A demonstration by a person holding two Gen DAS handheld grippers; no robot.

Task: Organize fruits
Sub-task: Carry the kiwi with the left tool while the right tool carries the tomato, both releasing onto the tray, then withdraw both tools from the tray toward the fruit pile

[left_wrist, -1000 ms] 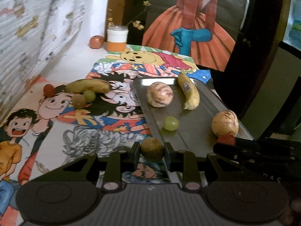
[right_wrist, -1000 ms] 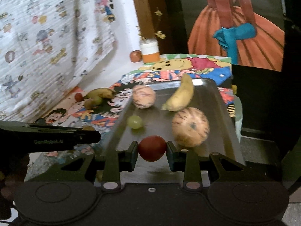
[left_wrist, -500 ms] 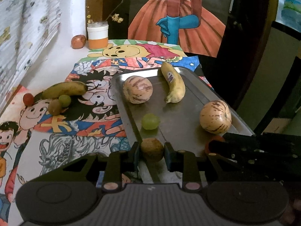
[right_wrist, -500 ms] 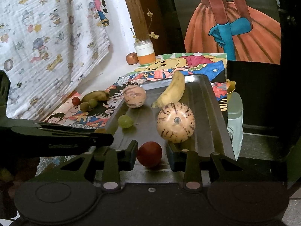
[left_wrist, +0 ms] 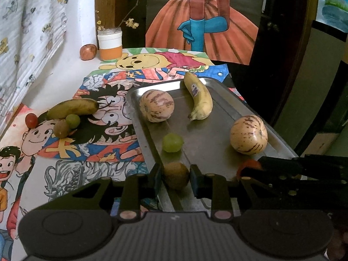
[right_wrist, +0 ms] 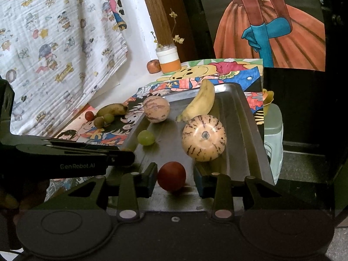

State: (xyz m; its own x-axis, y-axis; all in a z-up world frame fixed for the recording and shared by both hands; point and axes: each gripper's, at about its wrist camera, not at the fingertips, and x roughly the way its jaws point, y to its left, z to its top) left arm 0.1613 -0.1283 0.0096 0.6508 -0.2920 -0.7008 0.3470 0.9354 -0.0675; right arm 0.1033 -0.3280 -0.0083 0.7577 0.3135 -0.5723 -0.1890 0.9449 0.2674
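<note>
My left gripper [left_wrist: 175,175] is shut on a brown kiwi [left_wrist: 176,176], held over the near left rim of the metal tray [left_wrist: 208,137]. My right gripper [right_wrist: 175,177] is over the tray's near end. Its jaws are opening around a red tomato [right_wrist: 171,175], which rests on the tray [right_wrist: 237,117] with a gap on each side. The tray also holds two striped melons [left_wrist: 156,105] [left_wrist: 249,134], a yellow banana [left_wrist: 200,96] and a green grape [left_wrist: 172,142]. On the cartoon mat to the left lie a darker banana [left_wrist: 72,108], a grape [left_wrist: 72,120], a kiwi [left_wrist: 61,128] and a small red tomato [left_wrist: 31,120].
A jar with an orange band [left_wrist: 109,44] and a reddish fruit [left_wrist: 88,52] stand at the back by the wall. A printed cloth [right_wrist: 54,43] hangs along the left. The table drops off just right of the tray, with a pale bin [right_wrist: 275,134] below.
The left gripper has carried the kiwi rightward to the tray's near left rim. The right jaws have spread off the red tomato, which now sits on the tray.
</note>
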